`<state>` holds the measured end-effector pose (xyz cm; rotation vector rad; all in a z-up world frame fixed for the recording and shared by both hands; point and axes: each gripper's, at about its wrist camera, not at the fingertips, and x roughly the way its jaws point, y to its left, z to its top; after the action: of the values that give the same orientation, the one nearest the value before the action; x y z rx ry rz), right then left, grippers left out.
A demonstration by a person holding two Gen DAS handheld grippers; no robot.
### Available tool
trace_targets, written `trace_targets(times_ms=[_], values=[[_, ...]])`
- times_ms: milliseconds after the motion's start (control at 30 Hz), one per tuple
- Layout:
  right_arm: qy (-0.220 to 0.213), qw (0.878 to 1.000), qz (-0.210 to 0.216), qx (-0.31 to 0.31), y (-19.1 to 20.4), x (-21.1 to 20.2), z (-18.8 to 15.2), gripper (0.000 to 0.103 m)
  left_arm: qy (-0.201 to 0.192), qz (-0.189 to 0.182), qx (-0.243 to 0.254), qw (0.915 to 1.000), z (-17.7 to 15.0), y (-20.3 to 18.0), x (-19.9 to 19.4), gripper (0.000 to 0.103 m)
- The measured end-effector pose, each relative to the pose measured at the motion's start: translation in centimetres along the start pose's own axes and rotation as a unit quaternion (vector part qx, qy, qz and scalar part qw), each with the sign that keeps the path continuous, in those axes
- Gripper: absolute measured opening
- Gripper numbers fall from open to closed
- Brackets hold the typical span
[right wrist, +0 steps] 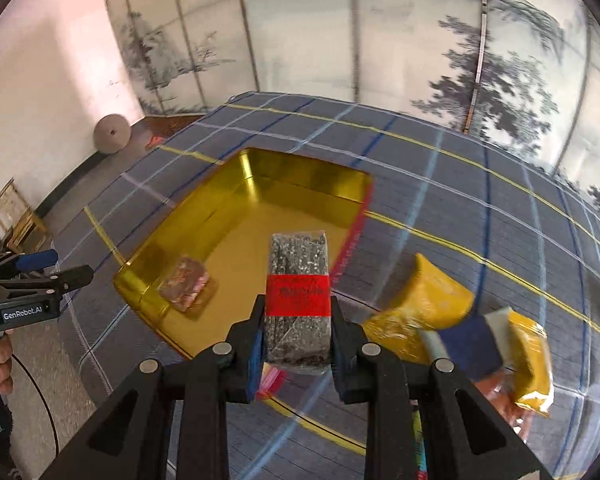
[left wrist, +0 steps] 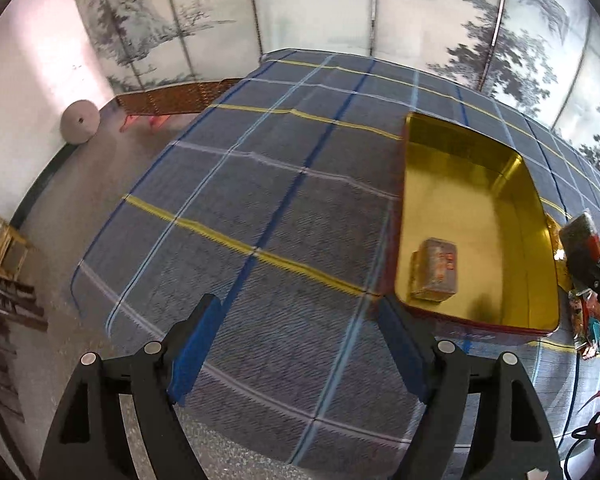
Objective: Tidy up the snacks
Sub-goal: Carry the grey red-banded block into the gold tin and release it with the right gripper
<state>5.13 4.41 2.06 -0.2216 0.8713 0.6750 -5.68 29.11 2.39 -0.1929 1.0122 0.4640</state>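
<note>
My right gripper is shut on a dark speckled snack bar with a red band, held over the near right edge of an open gold tin. One brown snack packet lies in the tin's near left corner. In the left wrist view my left gripper stands open over bare plaid cloth, left of the tin, with nothing between its blue pads. The brown packet shows there too. At that view's right edge the right gripper carries the bar.
A blue-grey plaid cloth covers the table. Right of the tin lie yellow packets, a blue and white packet and other loose snacks. The left gripper and a hand show at the left edge. A painted screen stands behind.
</note>
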Motion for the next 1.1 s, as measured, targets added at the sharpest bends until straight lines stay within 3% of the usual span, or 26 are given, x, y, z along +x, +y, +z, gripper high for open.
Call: trace_targets(times_ms=[467,1100], values=[[0.042,0.997,0.013,-0.056,4.1,4.0,0.5,0.027,0.014,0.01,-0.021,0.9996,-1.0,2.2,0.5,0.078],[0.068,0.996,0.003,-0.064,4.8,6.2,0.0,0.027,0.025,0.009,-0.023,0.9994,-1.5,2.5,0.9,0.078]])
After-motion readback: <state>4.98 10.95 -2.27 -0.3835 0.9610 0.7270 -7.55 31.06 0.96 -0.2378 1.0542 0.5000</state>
